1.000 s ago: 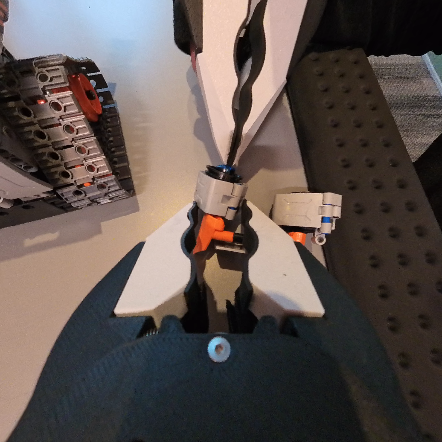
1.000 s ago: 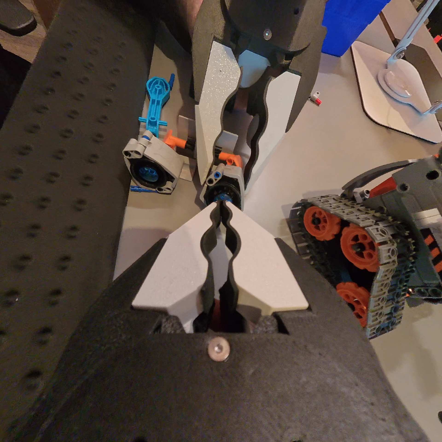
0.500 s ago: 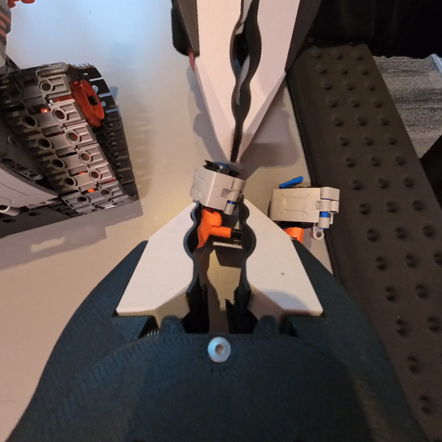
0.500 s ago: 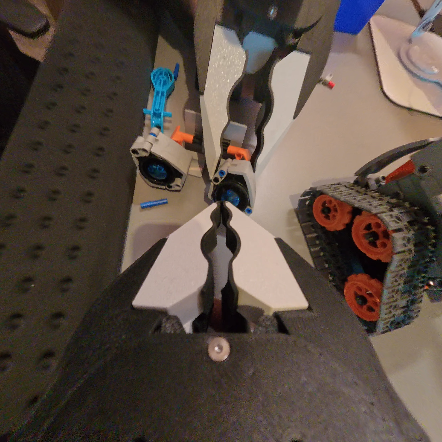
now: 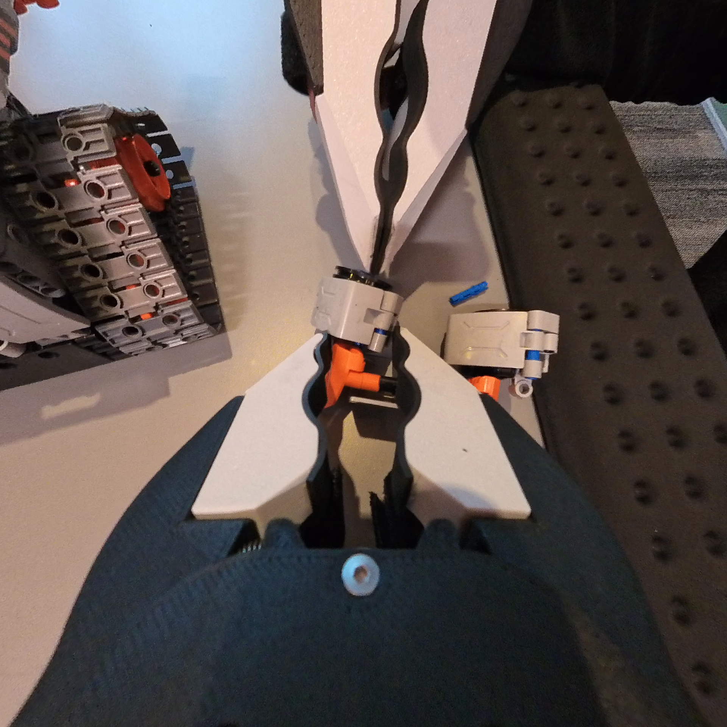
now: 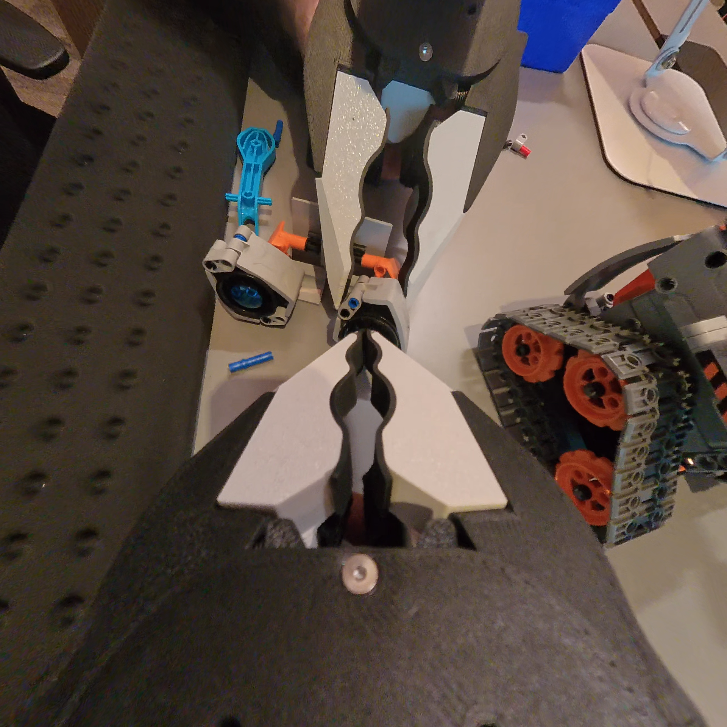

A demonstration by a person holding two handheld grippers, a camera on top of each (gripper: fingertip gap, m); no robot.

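Housing first: a grey plastic housing [image 5: 350,310] with a black round hub sits right at the tips of my left gripper [image 5: 360,342]. Its orange elbow connector [image 5: 346,366] reaches back between my fingers, which are closed in on it, so that hand is grasping the piece. The housing's long axis runs straight ahead out of the left jaws, hub end foremost.

My right gripper [image 6: 364,334] comes at it head-on from the far side, tips up against that hub and clenched almost tip to tip. Whether they pinch a thin pin there I cannot tell, since the hub's centre is hidden behind them. Both hands are at the piece; the left one carries it.

Just right of my left jaws stands a second grey plastic housing [image 5: 484,342] of the same kind, with a small blue pin [image 5: 468,293] lying beyond it on the pale tabletop [image 5: 118,472]. Past those runs a black dimpled foam mat [image 5: 629,354]. Well to the left of those jaws is a grey tracked model vehicle with orange wheels [image 5: 110,236], cut off by the frame. A light-blue spanner-shaped plastic part [image 6: 251,169] lies ahead and left of my right jaws.
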